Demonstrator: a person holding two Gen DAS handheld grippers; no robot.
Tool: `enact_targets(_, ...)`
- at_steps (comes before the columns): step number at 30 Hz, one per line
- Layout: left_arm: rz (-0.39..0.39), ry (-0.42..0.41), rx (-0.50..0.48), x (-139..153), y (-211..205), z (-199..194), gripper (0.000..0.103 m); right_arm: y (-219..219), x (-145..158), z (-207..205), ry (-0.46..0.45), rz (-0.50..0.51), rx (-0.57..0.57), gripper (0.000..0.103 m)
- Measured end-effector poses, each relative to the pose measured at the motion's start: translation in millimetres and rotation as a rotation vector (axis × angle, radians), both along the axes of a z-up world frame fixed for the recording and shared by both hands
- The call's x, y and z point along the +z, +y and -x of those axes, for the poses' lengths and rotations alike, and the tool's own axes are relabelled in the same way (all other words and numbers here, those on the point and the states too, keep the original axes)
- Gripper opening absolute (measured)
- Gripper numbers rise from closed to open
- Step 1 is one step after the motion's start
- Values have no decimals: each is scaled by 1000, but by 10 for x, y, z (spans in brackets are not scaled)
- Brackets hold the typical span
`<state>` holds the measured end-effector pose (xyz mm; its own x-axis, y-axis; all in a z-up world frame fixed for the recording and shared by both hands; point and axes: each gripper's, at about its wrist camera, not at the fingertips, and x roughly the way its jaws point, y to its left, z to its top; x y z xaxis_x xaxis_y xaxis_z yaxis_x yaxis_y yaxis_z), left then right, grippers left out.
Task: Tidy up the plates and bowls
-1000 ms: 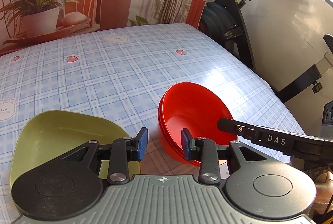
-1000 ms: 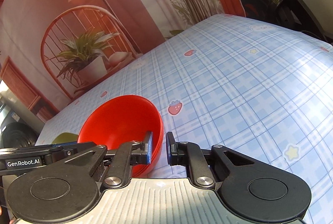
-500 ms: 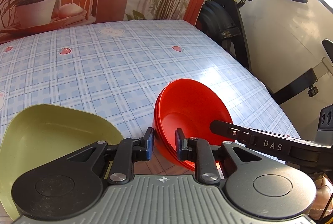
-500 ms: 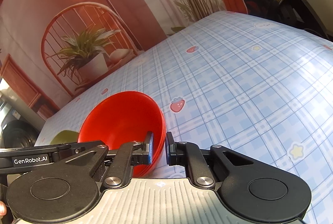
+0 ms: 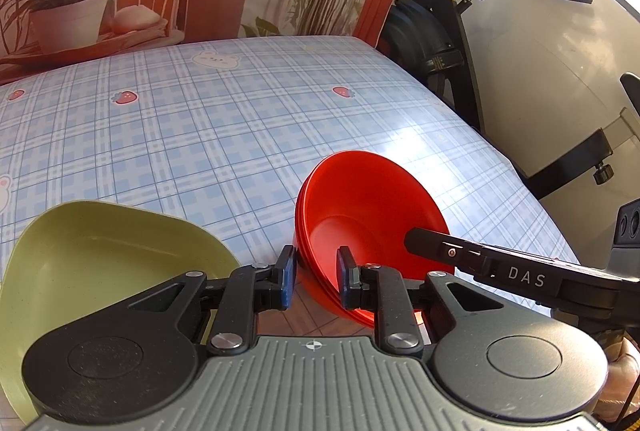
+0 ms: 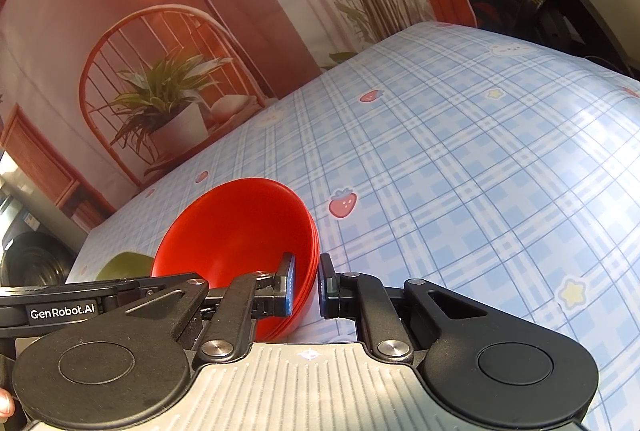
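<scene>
A stack of red bowls (image 5: 372, 215) sits tilted on the blue plaid tablecloth (image 5: 180, 135), several rims showing at its edge. My left gripper (image 5: 317, 279) is shut on the stack's near rim, one pad inside and one outside. My right gripper (image 6: 307, 285) is shut on the opposite rim of the red bowls (image 6: 240, 227). In the left wrist view its black finger (image 5: 440, 247) reaches into the bowl from the right. A pale green plate (image 5: 100, 255) lies just left of my left gripper, partly hidden under it. In the right wrist view only a sliver of the green plate (image 6: 124, 263) shows.
The table's right edge (image 5: 520, 183) drops off toward a black exercise bike (image 5: 436, 43) and a white wall. A printed backdrop with a potted plant (image 5: 68, 7) hangs behind the far edge. Plaid cloth stretches far and to the right (image 6: 480, 171).
My left gripper's jaws have closed from wide apart onto the red bowls' near rim. The right gripper stays clamped on the far rim, and the stack has barely shifted.
</scene>
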<state>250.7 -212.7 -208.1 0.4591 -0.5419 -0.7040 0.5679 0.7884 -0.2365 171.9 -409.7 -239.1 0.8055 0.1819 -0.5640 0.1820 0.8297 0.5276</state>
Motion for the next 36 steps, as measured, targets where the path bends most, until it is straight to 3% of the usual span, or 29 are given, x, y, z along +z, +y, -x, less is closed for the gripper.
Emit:
enact_targets(13,15,-3,0,16,26,6,22,8,58,-5,9,17,-13,10)
enact_targets(23,58,-46,16,231,177,48,22,138,373,-44,-12,55,-3,11)
enact_targets(36,105,-27,65,561,869,-33,22,735,803,-345,-30,90,138,12)
